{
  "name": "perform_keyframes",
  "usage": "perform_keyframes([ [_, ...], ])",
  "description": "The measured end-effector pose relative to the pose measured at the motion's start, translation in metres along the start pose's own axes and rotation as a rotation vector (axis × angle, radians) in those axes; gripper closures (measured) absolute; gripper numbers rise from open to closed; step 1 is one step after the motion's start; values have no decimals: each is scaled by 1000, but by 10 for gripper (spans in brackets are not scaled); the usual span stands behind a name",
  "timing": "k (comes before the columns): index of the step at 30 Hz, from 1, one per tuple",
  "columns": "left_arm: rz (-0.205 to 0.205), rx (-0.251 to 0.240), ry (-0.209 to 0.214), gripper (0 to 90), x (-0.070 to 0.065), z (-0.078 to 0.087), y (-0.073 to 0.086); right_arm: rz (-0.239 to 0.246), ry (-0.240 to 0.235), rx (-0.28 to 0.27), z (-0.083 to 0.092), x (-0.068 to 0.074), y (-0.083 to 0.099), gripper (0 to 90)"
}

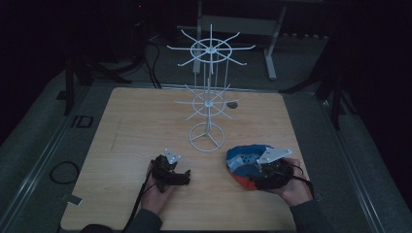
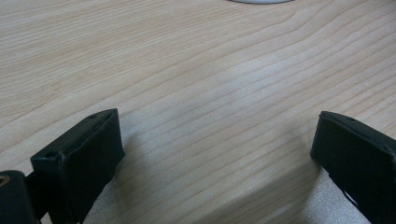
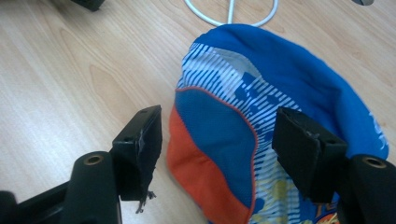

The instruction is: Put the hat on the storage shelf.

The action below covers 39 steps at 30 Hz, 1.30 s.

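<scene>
1. High view, left to right, with places given from the white wire stand (image 1: pixel 208 97) at mid-table: the left gripper (image 1: pixel 180 177) lies in front of the stand and to its left, low over the wooden table (image 1: pixel 126 126). In the left gripper view its jaws stand wide apart with only bare wood between them.

2. The cap (image 1: pixel 243 158), of blue, white-striped and orange cloth, lies flat on the table in front of the stand and to its right, near the stand's ring base (image 1: pixel 207 137) but apart from it.

3. The right gripper (image 1: pixel 252 180) sits over the near edge of the cap. In the right gripper view its jaws are spread wide: one is over the bare table beside the orange brim (image 3: pixel 196 182), the other over the striped crown (image 3: pixel 219 70). The pads do not appear to press the cloth.

4. Handling judgement: the cap looks light and soft. The crown will likely fold and sag when lifted. The cloth should not slip much on the pads.

5. Grip point, as a judgement: the orange brim, which is probably the stiffest part. A pinch of crown cloth would hold less predictably.

6. Risk: loose cloth may snag on the stand's wire hooks (image 1: pixel 233 36).
</scene>
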<state>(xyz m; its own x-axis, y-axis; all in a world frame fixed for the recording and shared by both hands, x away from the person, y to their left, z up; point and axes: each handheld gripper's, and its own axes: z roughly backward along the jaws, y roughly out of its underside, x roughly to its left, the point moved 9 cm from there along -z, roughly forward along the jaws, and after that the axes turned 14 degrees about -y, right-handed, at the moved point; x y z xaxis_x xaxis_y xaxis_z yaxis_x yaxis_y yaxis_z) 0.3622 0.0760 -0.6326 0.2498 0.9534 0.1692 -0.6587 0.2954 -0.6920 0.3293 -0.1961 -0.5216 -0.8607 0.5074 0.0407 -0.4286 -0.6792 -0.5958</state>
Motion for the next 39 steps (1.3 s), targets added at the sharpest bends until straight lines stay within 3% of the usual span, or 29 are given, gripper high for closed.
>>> perform_keyframes([
  [5, 0, 0, 0, 26, 0, 0, 0, 19, 3, 24, -3, -6, -5, 332],
  [24, 0, 2, 1, 26, 0, 0, 0, 41, -17, 25, -8, -25, -31, 321],
  [39, 1, -1, 0, 26, 0, 0, 0, 37, -31, 62, -22, -46, -44, 317],
])
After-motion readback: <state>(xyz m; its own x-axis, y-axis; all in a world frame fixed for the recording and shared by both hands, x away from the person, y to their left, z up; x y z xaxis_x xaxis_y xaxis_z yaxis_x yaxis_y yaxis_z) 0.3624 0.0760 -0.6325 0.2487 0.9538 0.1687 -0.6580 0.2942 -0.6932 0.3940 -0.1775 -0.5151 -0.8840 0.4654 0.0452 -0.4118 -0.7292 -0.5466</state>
